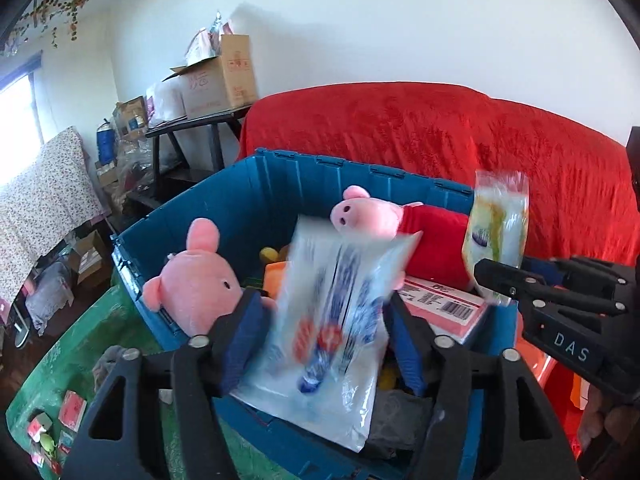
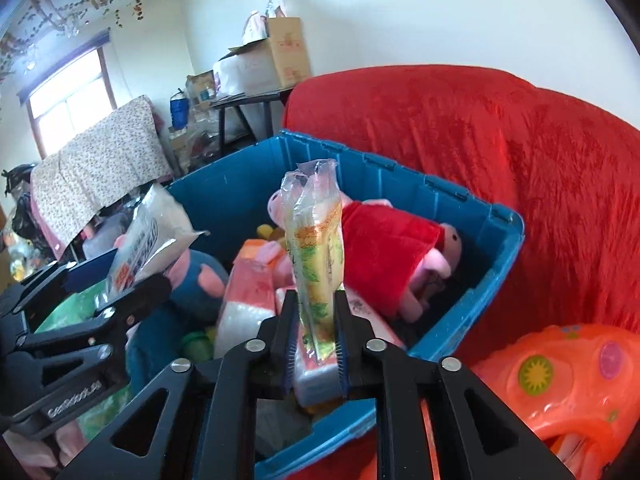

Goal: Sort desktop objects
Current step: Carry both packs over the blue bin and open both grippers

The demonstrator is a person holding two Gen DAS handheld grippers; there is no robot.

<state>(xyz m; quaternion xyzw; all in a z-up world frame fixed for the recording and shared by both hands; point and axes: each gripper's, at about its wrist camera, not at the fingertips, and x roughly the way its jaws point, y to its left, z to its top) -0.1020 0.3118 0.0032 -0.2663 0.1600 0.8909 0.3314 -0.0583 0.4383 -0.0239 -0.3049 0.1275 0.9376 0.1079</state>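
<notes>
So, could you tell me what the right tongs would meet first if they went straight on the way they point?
Probably the pink packs piled in the blue bin, just beyond the tongs; depth is unclear.

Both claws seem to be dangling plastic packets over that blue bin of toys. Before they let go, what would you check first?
1. Left claw over the blue plastic bin: ok.
2. White plastic packet with blue and red print between its fingers: ok; whether the pads press it, cannot tell.
3. Right claw over the bin: ok.
4. Yellow-green clear-wrapped packet upright between its fingers: ok.
5. Landing spot: not ok; the pink pig plush in a red dress and pink boxes crowd the bin.
6. Claws apart from each other: ok.
</notes>
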